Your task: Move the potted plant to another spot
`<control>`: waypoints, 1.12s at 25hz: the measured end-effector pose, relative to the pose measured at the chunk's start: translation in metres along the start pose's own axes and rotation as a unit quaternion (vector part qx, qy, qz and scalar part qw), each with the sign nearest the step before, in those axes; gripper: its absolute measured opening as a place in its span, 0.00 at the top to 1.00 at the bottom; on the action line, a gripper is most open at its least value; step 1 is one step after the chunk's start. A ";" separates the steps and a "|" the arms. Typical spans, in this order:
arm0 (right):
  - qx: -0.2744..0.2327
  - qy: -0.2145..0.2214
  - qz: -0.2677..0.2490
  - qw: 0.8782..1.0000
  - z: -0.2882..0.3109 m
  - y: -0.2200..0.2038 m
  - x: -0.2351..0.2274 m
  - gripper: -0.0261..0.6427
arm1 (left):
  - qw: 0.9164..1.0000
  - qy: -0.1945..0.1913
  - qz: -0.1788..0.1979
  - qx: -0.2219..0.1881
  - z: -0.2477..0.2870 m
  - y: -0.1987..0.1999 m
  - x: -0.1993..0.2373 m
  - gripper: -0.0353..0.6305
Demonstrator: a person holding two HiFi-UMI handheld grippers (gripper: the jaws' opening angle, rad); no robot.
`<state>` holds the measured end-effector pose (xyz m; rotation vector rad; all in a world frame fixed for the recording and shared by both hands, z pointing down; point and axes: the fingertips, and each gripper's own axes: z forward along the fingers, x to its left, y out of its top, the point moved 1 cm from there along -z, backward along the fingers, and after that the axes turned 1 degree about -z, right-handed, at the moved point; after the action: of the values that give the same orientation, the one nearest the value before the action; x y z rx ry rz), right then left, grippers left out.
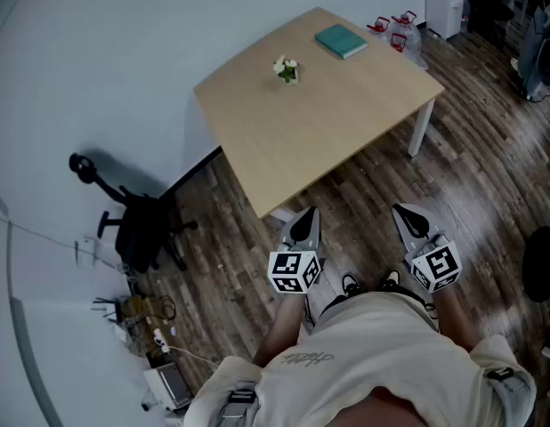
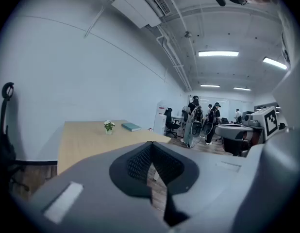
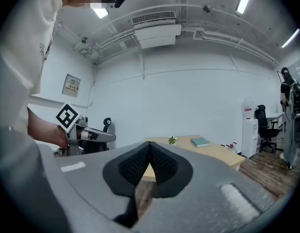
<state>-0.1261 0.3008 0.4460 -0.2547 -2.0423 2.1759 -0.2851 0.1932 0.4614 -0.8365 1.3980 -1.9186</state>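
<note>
**A:** How far along is it?

**B:** Not begun, I'd judge. The potted plant (image 1: 287, 70) stands untouched on the far part of the pale wooden surface (image 1: 346, 132), left of a flat teal book (image 1: 341, 41).

**A:** And the grippers?

**B:** The left gripper (image 1: 304, 223) and right gripper (image 1: 408, 221) hang over the dark plank floor (image 1: 230, 238), well short of the plant. Their ribbed black fingers are pressed together on nothing.

**A:** The plant?

**B:** Small, with white blossoms and green leaves. I can't make out the pot.

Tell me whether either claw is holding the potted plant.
No: the potted plant stands on the table, well ahead of the left claw and the right claw, both shut and empty.
</note>
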 end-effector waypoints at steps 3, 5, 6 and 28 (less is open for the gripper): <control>-0.006 -0.003 0.004 1.000 -0.003 0.001 -0.009 0.96 | 1.000 -0.003 0.012 0.000 0.004 0.006 -0.007 0.93; -0.011 -0.003 0.006 1.000 -0.005 0.003 -0.016 0.96 | 1.000 0.005 0.014 0.002 0.006 0.008 -0.006 0.93; -0.014 -0.003 0.008 1.000 -0.005 0.005 -0.020 0.96 | 1.000 0.012 0.012 0.003 0.007 0.009 -0.005 0.93; 0.010 0.022 0.047 0.999 -0.031 -0.038 -0.078 0.79 | 0.999 0.028 0.011 0.034 0.044 -0.022 -0.063 0.93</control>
<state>-0.0440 0.3160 0.4834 -0.4017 -2.0232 2.2216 -0.2147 0.2222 0.4848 -0.7378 1.3607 -1.9738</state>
